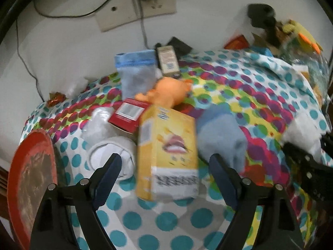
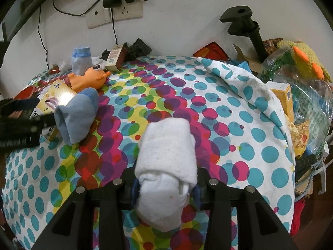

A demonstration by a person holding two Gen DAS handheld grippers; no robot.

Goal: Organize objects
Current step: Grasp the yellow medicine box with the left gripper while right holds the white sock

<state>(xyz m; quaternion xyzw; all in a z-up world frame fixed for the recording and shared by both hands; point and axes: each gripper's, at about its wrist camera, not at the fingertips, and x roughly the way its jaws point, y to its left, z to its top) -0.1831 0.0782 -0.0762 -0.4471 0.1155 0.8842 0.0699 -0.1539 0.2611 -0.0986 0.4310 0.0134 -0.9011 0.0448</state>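
Observation:
A yellow box (image 1: 166, 145) stands on the dotted cloth (image 1: 145, 218) between the fingers of my left gripper (image 1: 165, 166). The jaws are open, with a gap on each side of the box. Left of it lie a white sock (image 1: 110, 148) and a red box (image 1: 127, 114). A grey-blue sock (image 1: 220, 137) lies to its right and an orange duck toy (image 1: 166, 91) behind it. My right gripper (image 2: 166, 187) is shut on a rolled white sock (image 2: 168, 156), which rests over the cloth (image 2: 249, 125). The left gripper's body (image 2: 20, 120) shows at the left edge of the right wrist view.
A light-blue sock (image 1: 135, 73) and a small brown box (image 1: 168, 60) stand by the wall. A red plate (image 1: 33, 177) leans at the left edge. Plastic bags, a knitted toy (image 2: 306, 62) and a black stand (image 2: 247, 25) crowd the right side. Cables hang from wall sockets (image 2: 116, 12).

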